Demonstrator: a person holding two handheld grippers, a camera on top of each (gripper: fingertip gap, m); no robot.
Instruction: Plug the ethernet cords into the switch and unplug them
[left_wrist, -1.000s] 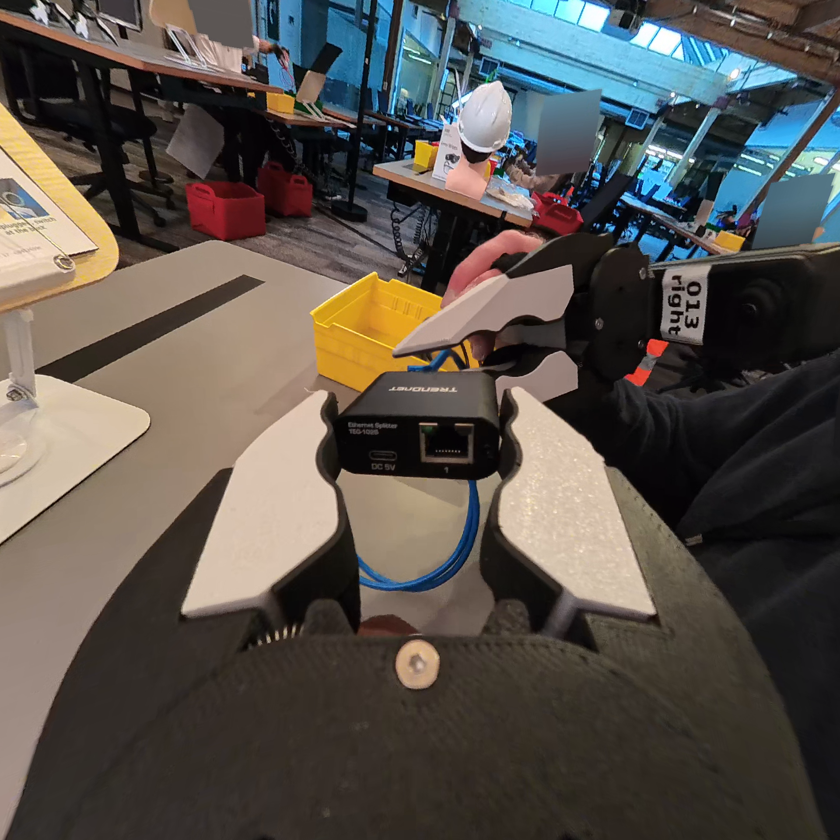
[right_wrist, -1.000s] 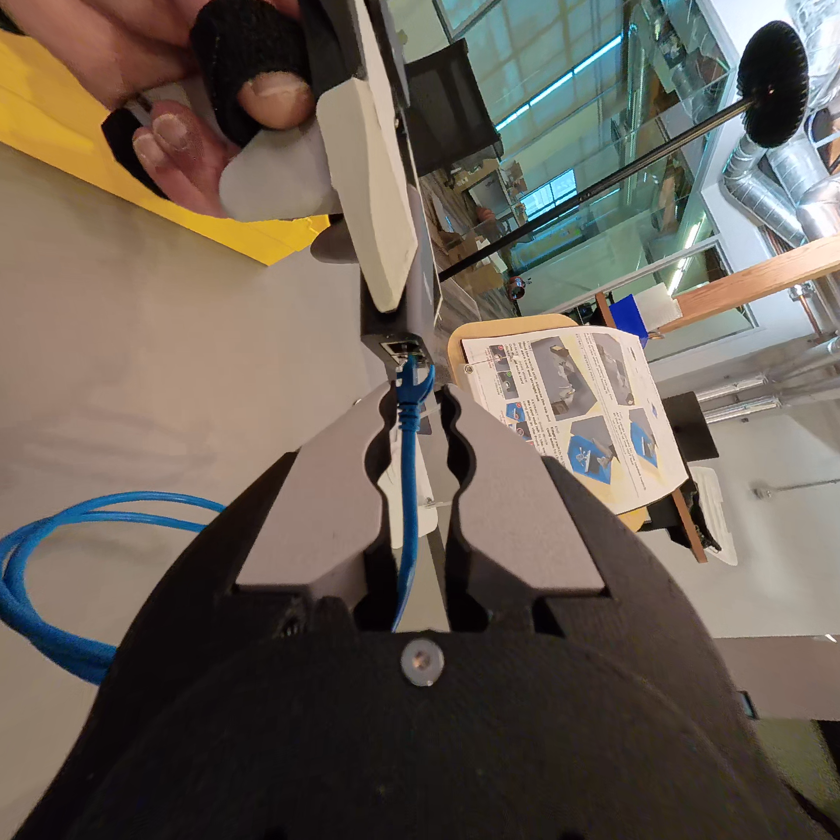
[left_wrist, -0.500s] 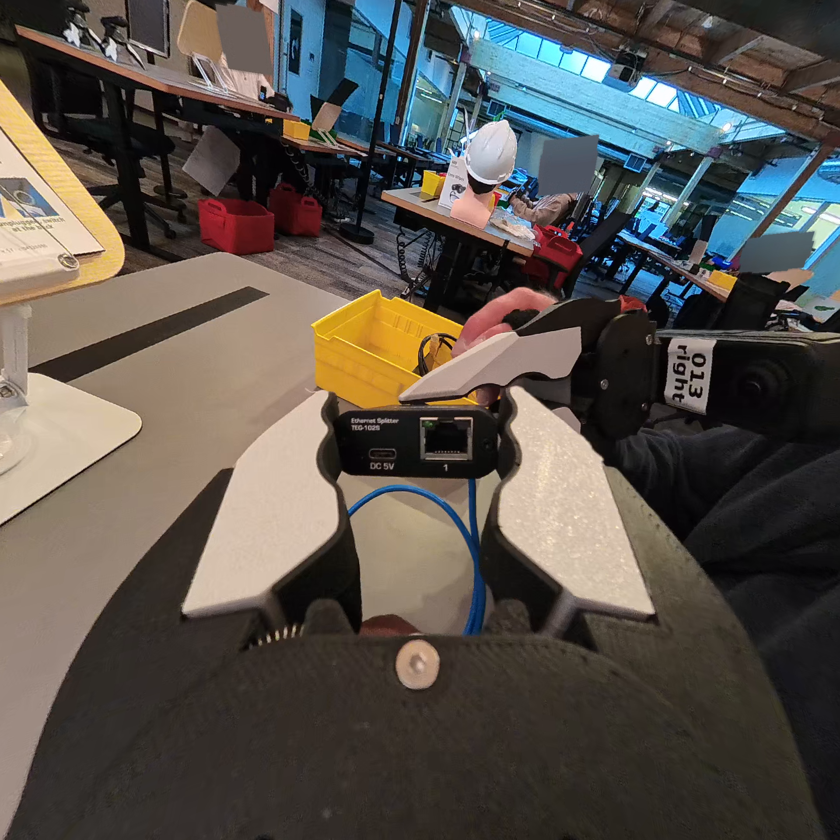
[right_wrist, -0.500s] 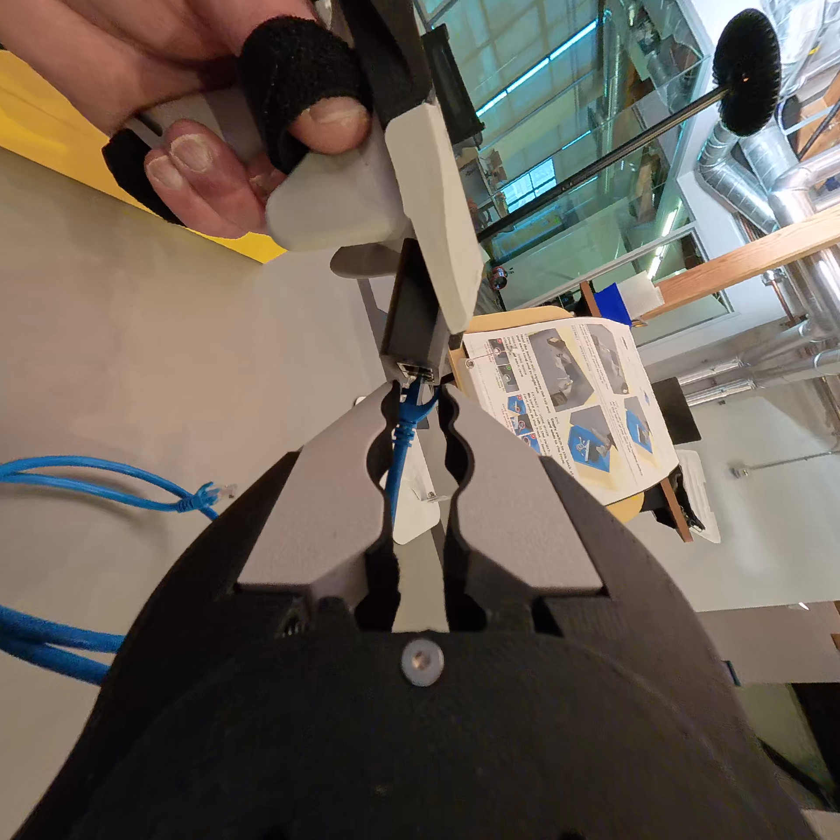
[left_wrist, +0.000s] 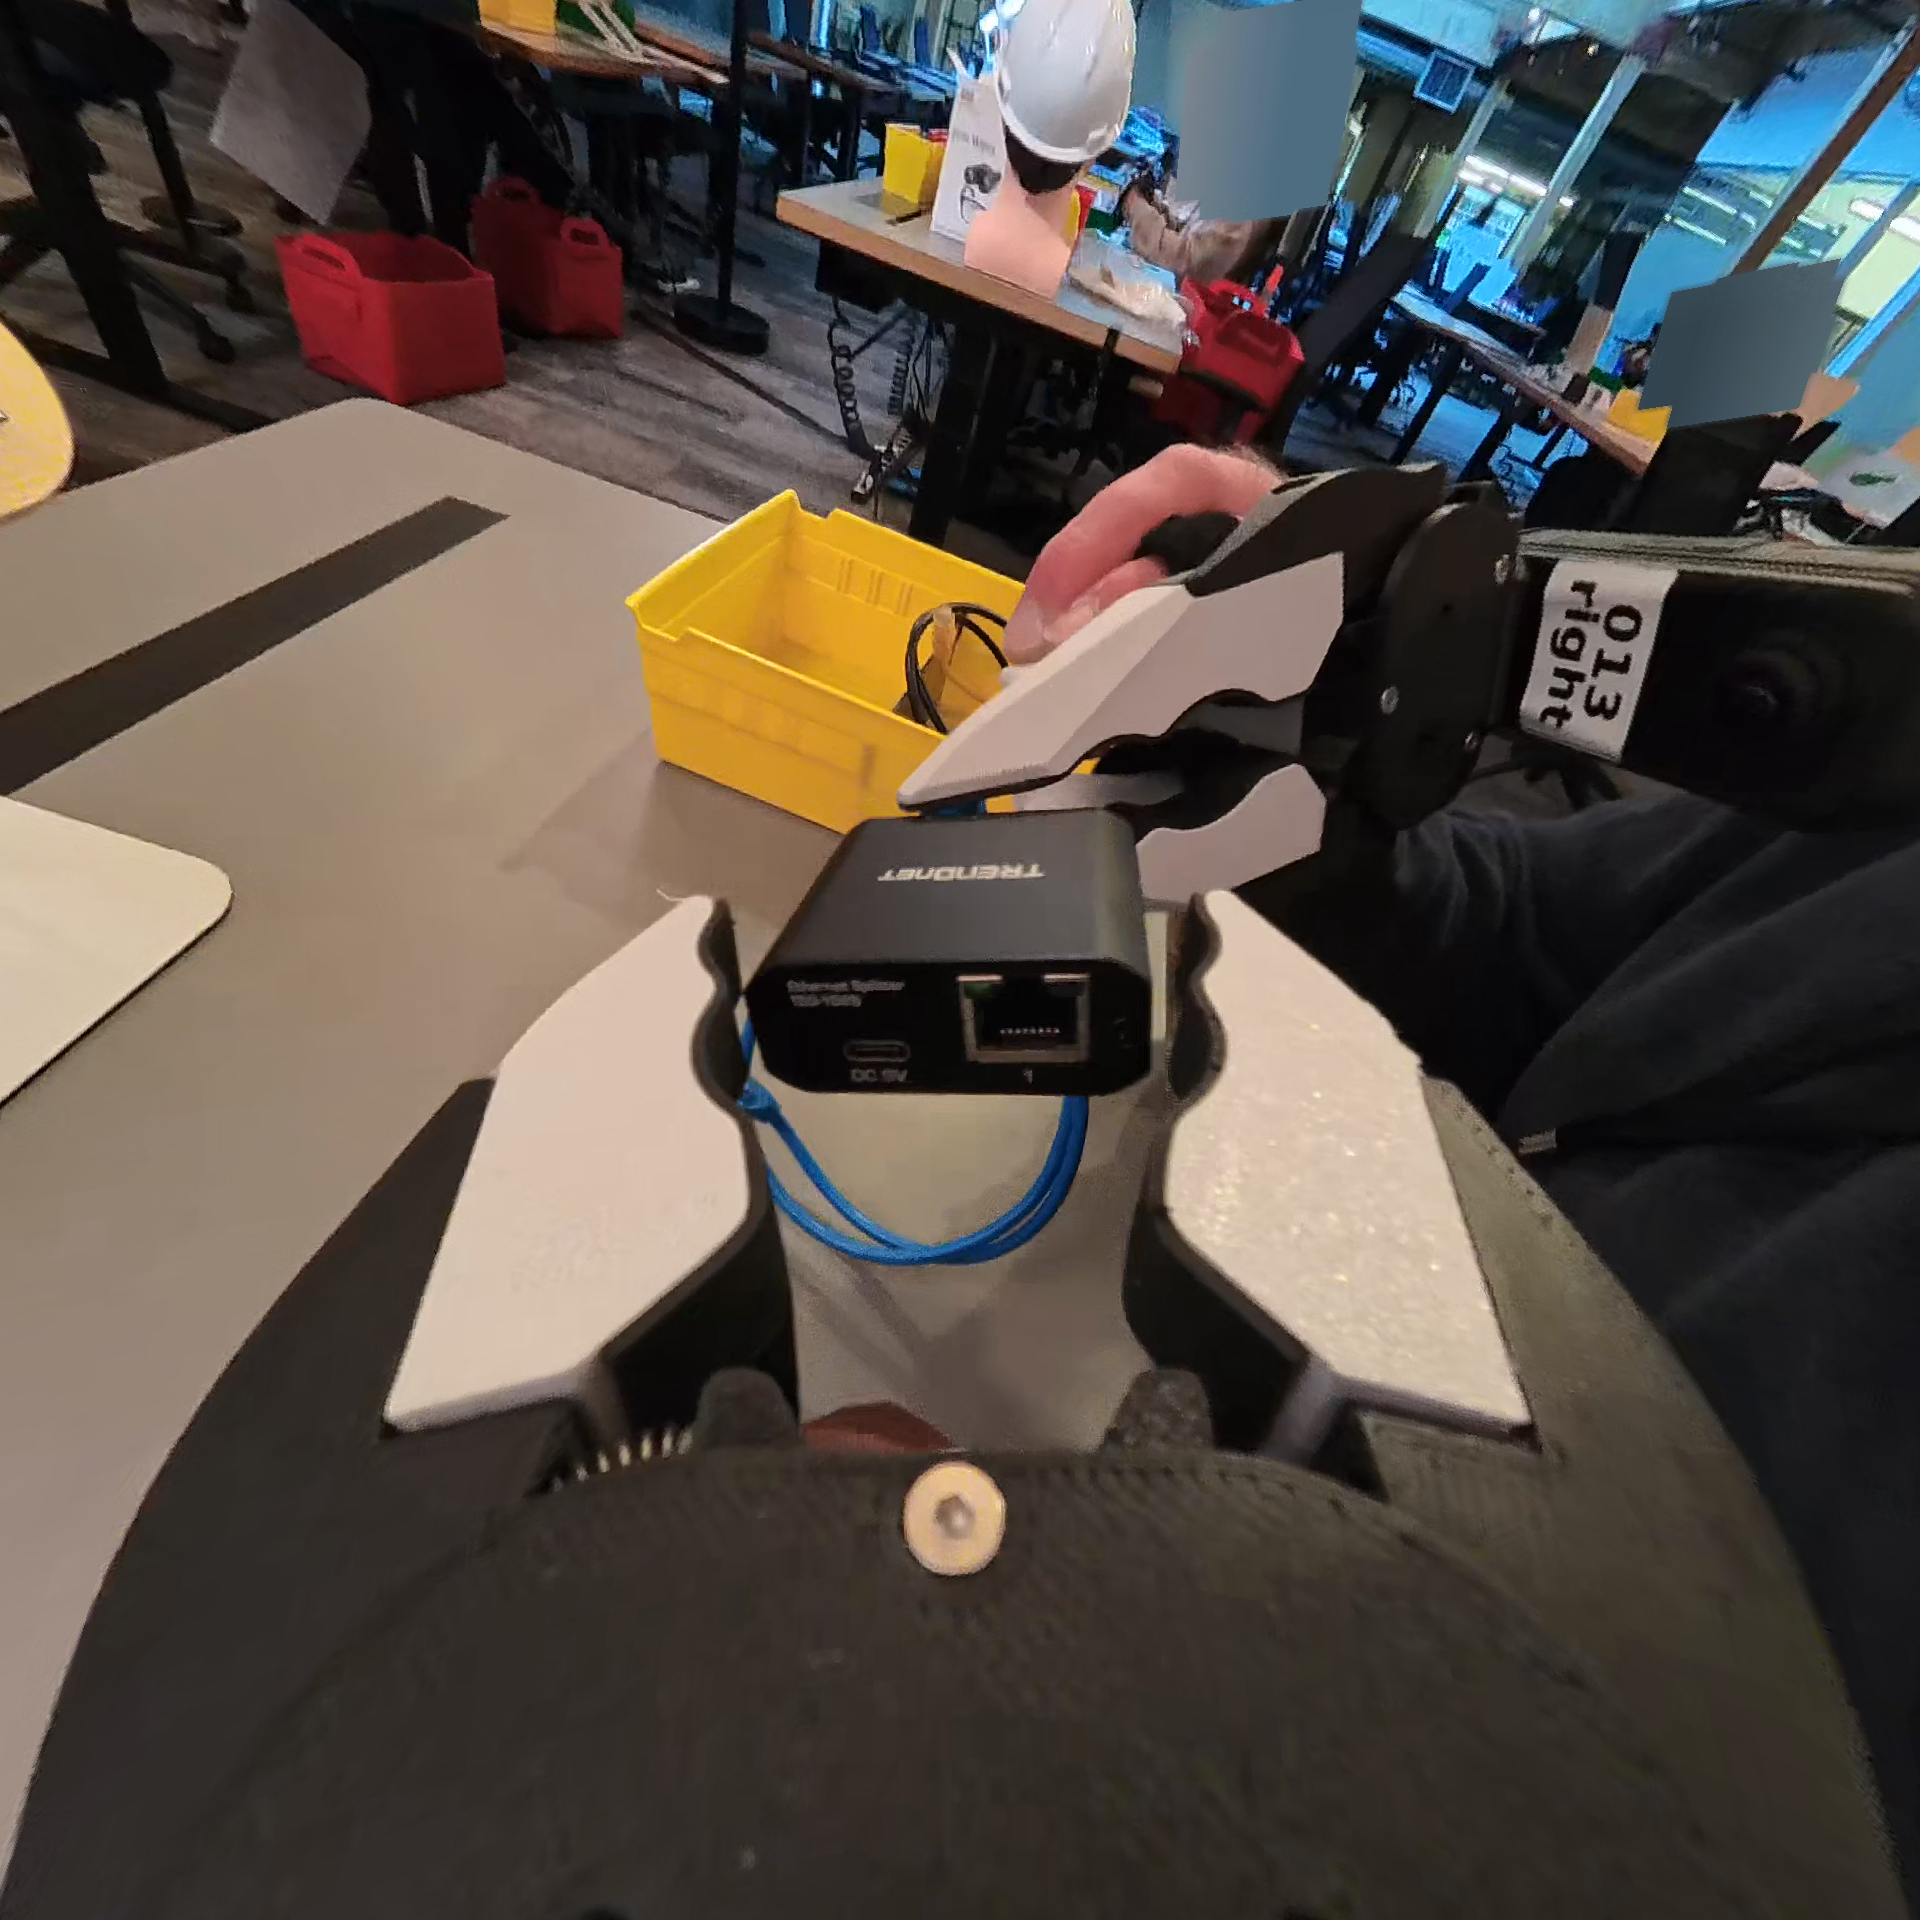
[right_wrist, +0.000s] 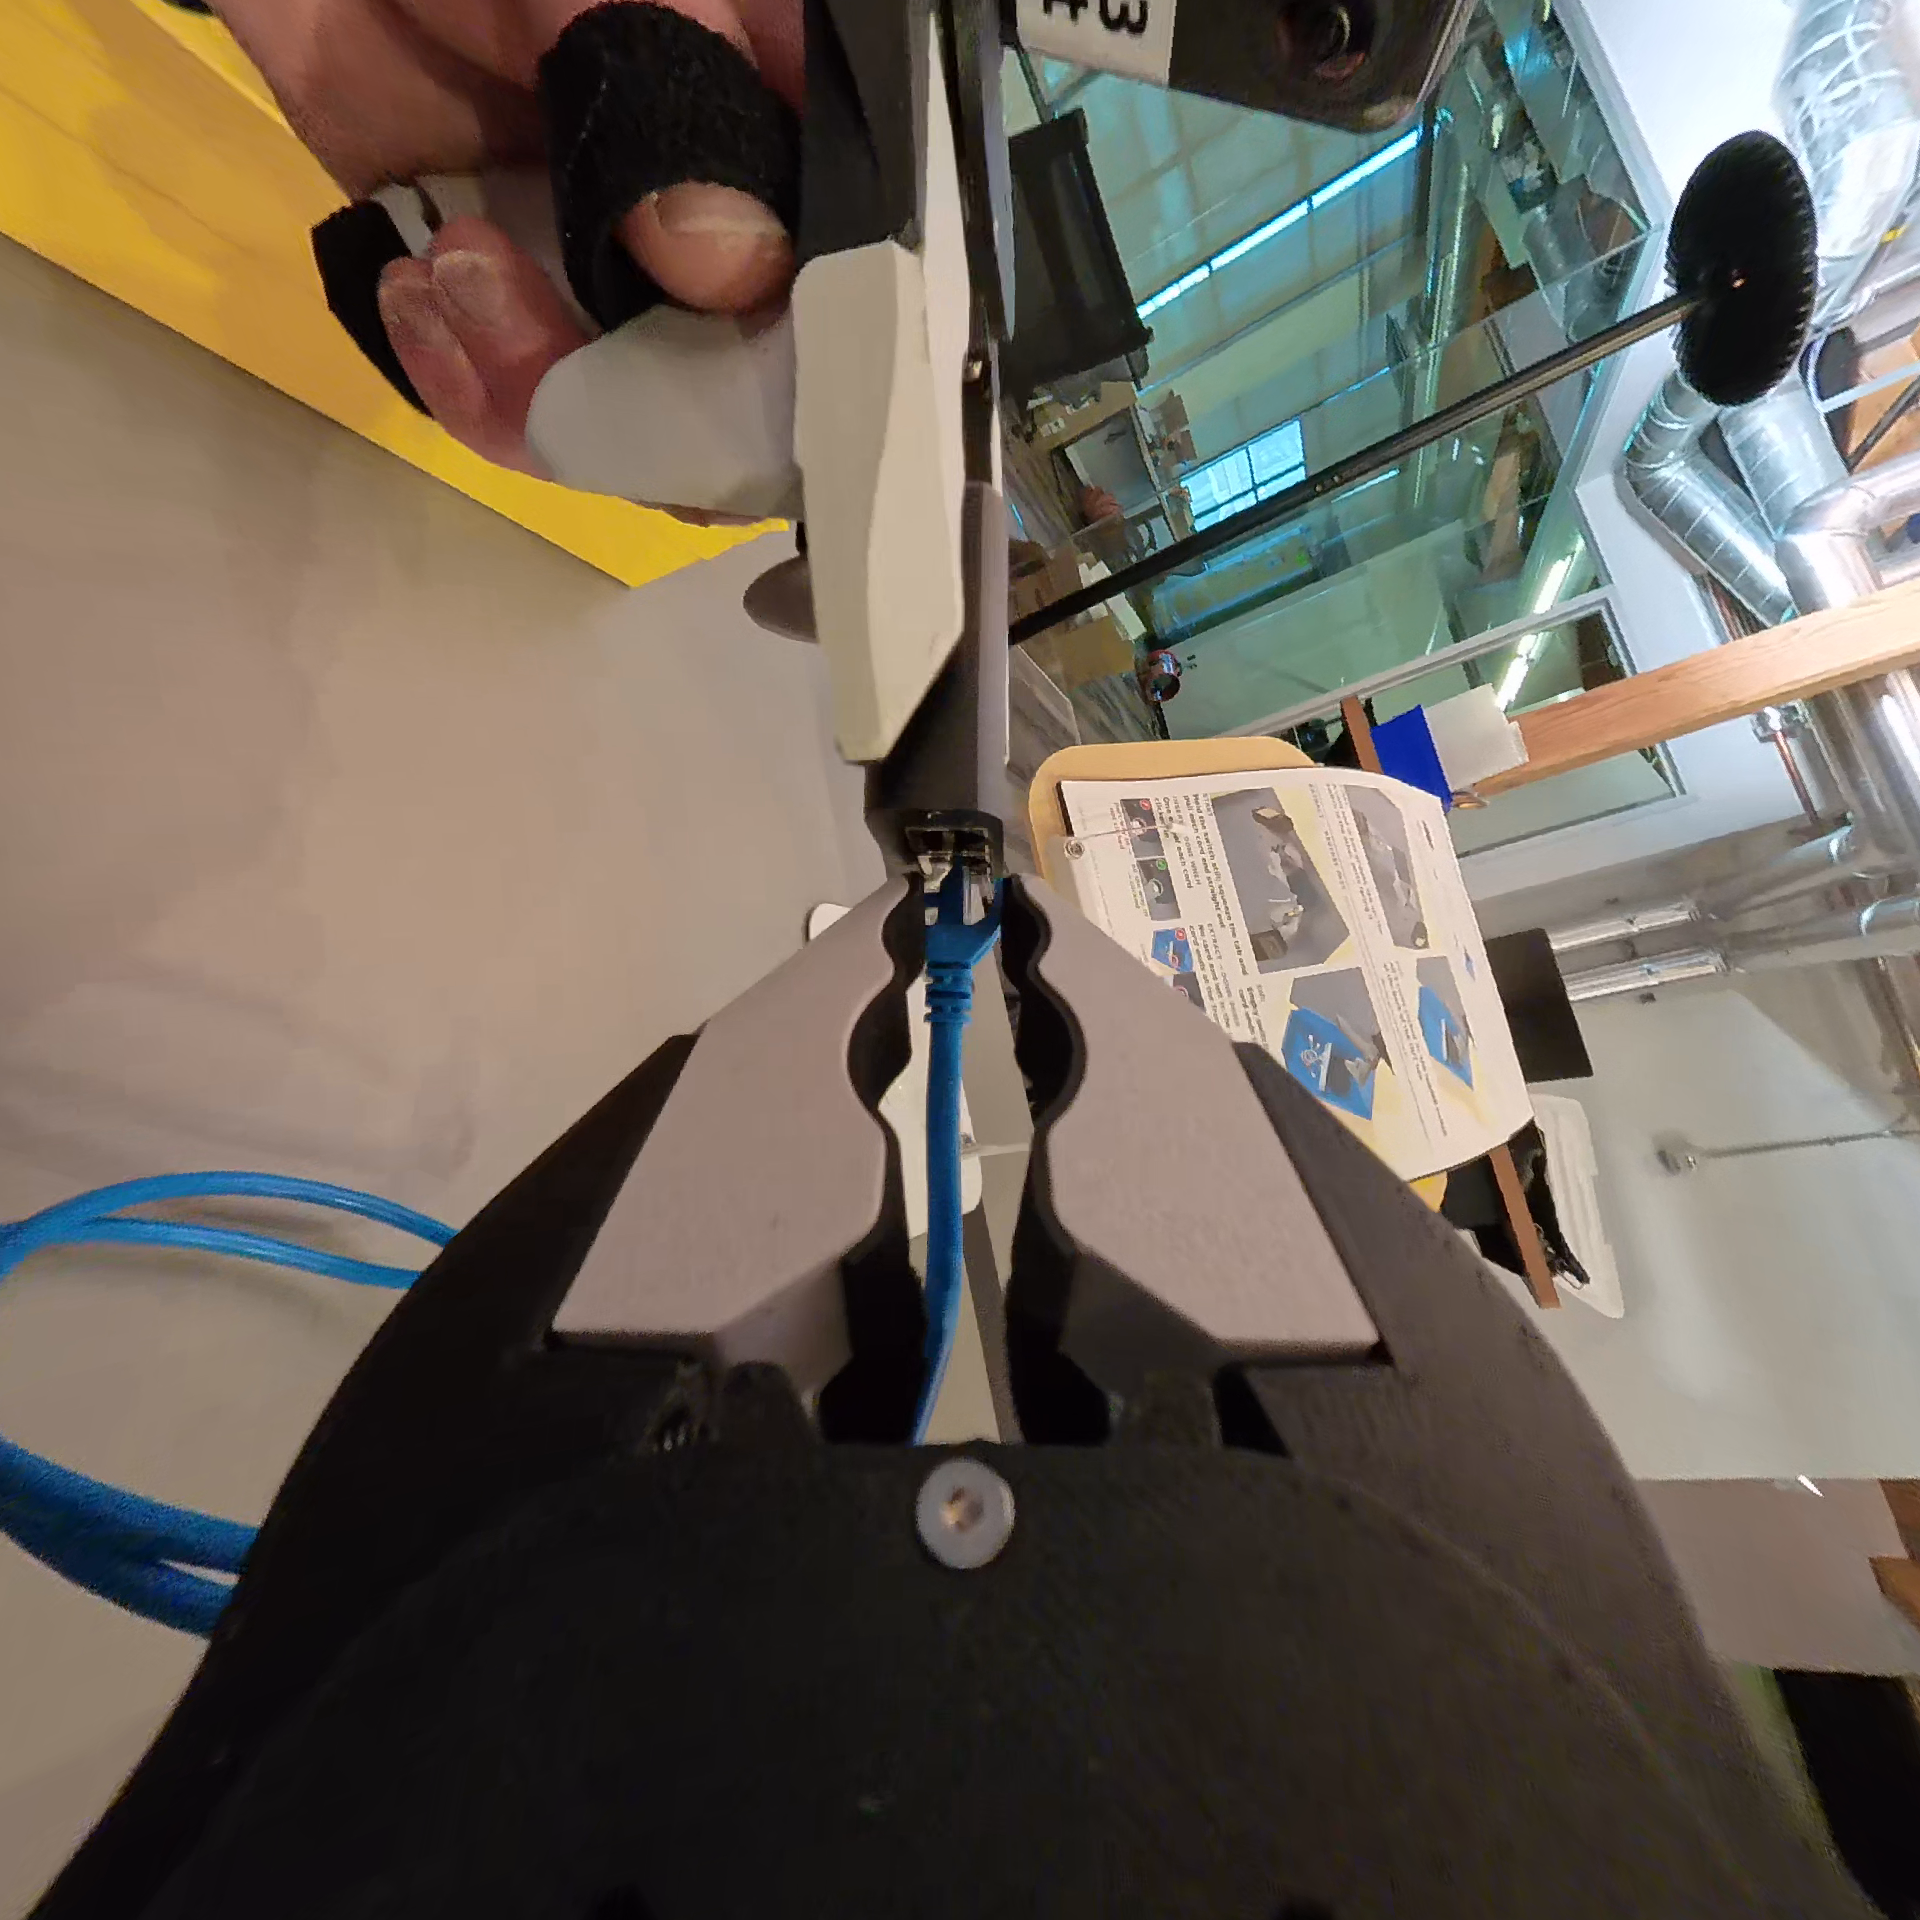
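My left gripper (left_wrist: 951, 920) is shut on the black switch (left_wrist: 966, 935) and holds it by its sides above the grey table, with one empty port facing the camera. My right gripper (right_wrist: 956, 914) is shut on the plug of a blue ethernet cord (right_wrist: 948, 1049). The plug's tip is at a port on the switch's far end (right_wrist: 945, 836); I cannot tell if it is seated. In the left wrist view the right gripper (left_wrist: 1049, 790) reaches in behind the switch. The blue cord (left_wrist: 914, 1242) loops below the switch, with a free plug at its left.
A yellow bin (left_wrist: 769, 665) holding a black cable stands just beyond the switch. A white stand base (left_wrist: 94, 925) lies on the left of the table (left_wrist: 343, 831). An instruction sheet (right_wrist: 1309, 966) stands behind the switch. A dark sleeve (left_wrist: 1662, 1039) fills the right. My two grippers' fingertips are within a few centimetres of each other.
The switch has tilted so its top face now shows, and the left gripper's view has dipped toward the table. The blue cord loop has shifted under the switch. The right gripper stays on the plug.
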